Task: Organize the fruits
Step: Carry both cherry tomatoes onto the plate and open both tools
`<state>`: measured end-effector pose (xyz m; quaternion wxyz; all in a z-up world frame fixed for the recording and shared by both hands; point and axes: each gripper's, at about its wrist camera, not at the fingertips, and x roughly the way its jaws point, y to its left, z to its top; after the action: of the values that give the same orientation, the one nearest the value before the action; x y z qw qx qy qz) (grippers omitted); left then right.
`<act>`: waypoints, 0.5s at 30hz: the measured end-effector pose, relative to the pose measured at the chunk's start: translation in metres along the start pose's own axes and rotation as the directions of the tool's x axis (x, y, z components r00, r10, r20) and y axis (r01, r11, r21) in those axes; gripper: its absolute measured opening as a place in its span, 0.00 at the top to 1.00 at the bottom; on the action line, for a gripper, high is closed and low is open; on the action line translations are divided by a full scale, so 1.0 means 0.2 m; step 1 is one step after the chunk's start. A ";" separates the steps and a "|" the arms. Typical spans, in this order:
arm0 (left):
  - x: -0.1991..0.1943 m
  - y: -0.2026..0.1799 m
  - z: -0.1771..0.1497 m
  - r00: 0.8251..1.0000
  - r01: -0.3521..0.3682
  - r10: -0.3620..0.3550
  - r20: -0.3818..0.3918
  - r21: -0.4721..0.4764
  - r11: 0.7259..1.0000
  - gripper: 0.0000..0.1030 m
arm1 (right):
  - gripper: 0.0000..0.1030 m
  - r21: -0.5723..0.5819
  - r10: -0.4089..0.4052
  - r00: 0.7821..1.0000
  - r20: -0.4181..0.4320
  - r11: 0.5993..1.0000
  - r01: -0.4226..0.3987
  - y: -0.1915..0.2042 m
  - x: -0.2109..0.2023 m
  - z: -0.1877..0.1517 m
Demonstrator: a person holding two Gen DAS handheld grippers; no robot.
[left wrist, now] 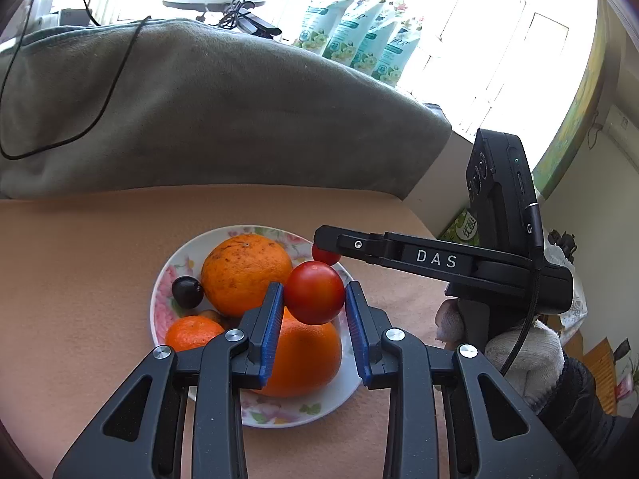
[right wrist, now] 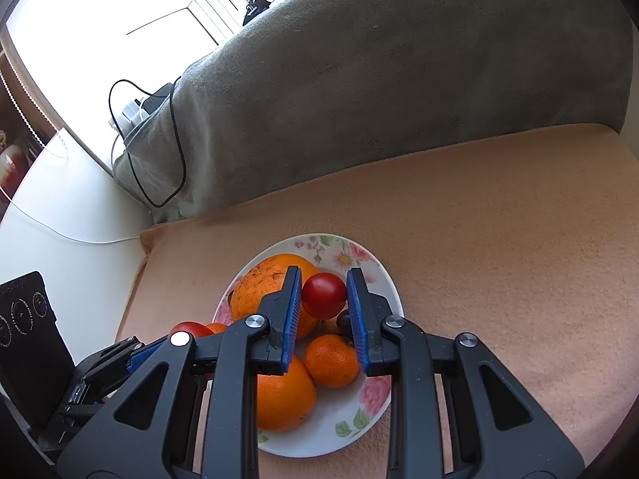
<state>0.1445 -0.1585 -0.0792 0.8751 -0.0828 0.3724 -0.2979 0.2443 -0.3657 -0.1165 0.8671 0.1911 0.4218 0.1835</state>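
A white floral plate (left wrist: 167,275) on the peach cloth holds two big oranges (left wrist: 245,273), a small mandarin (left wrist: 191,333) and a dark grape (left wrist: 187,291). My left gripper (left wrist: 314,293) is shut on a red tomato (left wrist: 314,292) and holds it above the plate. My right gripper (right wrist: 323,295) is shut on a second red tomato (right wrist: 323,294) over the plate (right wrist: 355,257); it shows from the side in the left wrist view (left wrist: 325,245). The left gripper's tomato (right wrist: 191,329) shows at lower left in the right wrist view.
A grey-green blanket (left wrist: 223,119) covers a raised mass behind the cloth, with a black cable (left wrist: 100,107) on it. Floral packets (left wrist: 359,28) stand by the window. A gloved hand (left wrist: 527,351) holds the right gripper. A black device (right wrist: 28,327) stands at left.
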 end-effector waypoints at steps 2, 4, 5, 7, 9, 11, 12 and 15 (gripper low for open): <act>0.01 0.00 0.00 1.000 -0.001 0.001 -0.001 0.002 1.000 0.71 | 0.76 -0.001 0.002 1.000 -0.001 1.000 -0.002 0.00 0.00 0.00; 0.01 0.00 0.00 1.000 -0.002 0.002 -0.001 0.003 1.000 0.71 | 0.76 -0.002 0.004 1.000 -0.005 1.000 -0.004 0.00 0.01 0.00; 0.01 0.00 0.00 1.000 -0.001 0.001 -0.002 0.004 1.000 0.71 | 0.76 -0.003 0.005 1.000 -0.008 1.000 -0.005 0.00 0.01 0.00; 0.01 0.00 0.00 1.000 -0.004 0.004 -0.003 0.006 1.000 0.71 | 0.76 -0.001 0.002 1.000 -0.008 1.000 -0.002 0.00 0.01 0.00; 0.02 0.00 0.00 1.000 -0.006 0.006 -0.003 0.004 1.000 0.71 | 0.76 0.003 0.004 1.000 -0.009 1.000 -0.004 0.00 0.01 0.00; 0.02 -0.01 0.00 1.000 -0.006 0.006 -0.005 0.007 1.000 0.71 | 0.76 0.008 0.008 1.000 -0.010 1.000 -0.008 -0.01 0.01 0.00; 0.03 -0.01 0.00 1.000 -0.009 0.009 -0.006 0.006 1.000 0.71 | 0.75 0.011 0.012 1.000 -0.011 1.000 -0.011 -0.01 0.01 0.00; 0.02 0.00 0.00 1.000 -0.013 0.013 -0.004 0.003 1.000 0.71 | 0.60 0.014 0.016 1.000 -0.008 1.000 -0.016 -0.01 0.01 0.00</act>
<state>0.1468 -0.1619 -0.0819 0.8763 -0.0783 0.3742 -0.2931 0.2456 -0.3664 -0.1194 0.8626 0.2000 0.4248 0.1884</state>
